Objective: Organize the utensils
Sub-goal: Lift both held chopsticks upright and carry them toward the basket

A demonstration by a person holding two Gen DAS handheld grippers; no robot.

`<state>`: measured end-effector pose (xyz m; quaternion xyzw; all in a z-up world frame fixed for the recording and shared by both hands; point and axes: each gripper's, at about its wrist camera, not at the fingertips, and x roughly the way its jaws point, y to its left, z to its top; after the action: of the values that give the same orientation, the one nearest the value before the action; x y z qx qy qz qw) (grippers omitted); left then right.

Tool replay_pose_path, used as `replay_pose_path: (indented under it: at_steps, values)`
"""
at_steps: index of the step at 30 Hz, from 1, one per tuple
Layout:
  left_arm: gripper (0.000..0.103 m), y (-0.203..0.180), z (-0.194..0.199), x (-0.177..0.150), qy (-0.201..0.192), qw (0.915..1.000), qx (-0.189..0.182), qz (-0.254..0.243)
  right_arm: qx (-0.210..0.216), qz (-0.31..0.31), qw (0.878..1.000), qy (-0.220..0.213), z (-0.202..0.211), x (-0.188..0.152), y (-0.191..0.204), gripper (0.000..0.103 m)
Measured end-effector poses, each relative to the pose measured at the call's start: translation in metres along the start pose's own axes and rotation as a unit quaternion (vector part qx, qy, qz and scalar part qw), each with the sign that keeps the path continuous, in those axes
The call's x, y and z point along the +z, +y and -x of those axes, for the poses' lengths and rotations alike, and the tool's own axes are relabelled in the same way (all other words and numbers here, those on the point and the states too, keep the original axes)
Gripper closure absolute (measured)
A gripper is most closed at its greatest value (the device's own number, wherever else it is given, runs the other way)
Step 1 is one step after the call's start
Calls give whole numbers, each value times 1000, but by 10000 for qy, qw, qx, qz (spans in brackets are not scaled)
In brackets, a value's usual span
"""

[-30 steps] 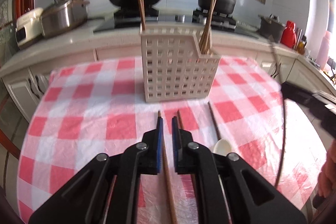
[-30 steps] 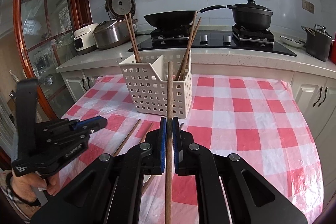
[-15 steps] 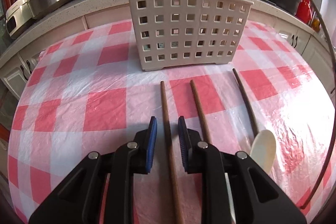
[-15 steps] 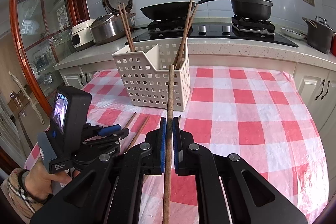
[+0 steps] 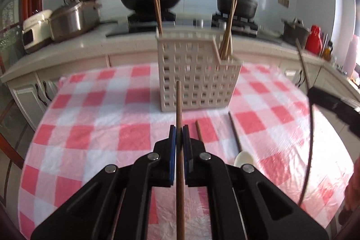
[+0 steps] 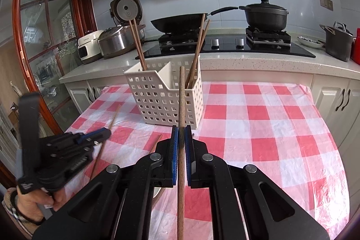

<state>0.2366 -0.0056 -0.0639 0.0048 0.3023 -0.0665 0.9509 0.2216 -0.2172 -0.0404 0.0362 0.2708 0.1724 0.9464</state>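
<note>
A: Start close. What is each gripper doing?

B: The left gripper (image 5: 179, 127) has its jaws pressed onto a chopstick (image 5: 179, 109), which runs along the fingers and sticks out ahead, tip raised off the cloth (image 5: 90, 127). The right gripper (image 6: 181, 127) pinches a second stick (image 6: 181, 93) the same way, lengthwise between its blue pads (image 6: 174, 150).

A: And what is left on the table?

B: Just right of the left gripper lie two loose sticks (image 5: 199, 132), roughly parallel and pointing towards the basket, the darker one (image 5: 235, 132) further right, with a pale spoon (image 5: 244, 159) at its near end. All are flat on the cloth.

A: Where is the basket from each hand?

B: The basket (image 5: 195, 73) stands beyond both, upright on the checked cloth. From the left it is straight ahead and a little right; its low compartment, holding a leaning pair (image 5: 228, 33), is on that right side, and the tall one holds another pair (image 5: 156, 3). From the right view the held stick's tip lines up with the compartment where the pair (image 6: 198, 48) leans.

A: Which hand is nearer?

B: I would judge them about equal. Either stick points at the basket with its long axis, so each must be tipped towards upright and lifted over the rim before release.
</note>
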Motion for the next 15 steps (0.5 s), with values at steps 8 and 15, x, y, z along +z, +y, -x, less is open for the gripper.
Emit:
replay_pose_path:
  at_steps: [8, 15]
  values:
    - [97, -2, 64, 16, -977, 9952, 77, 3, 34, 69, 9995, -311, 20, 9, 10, 97]
    - [97, -4, 88, 13, -1316, 9913, 94, -25, 17, 173, 9988, -449, 32, 12, 17, 97]
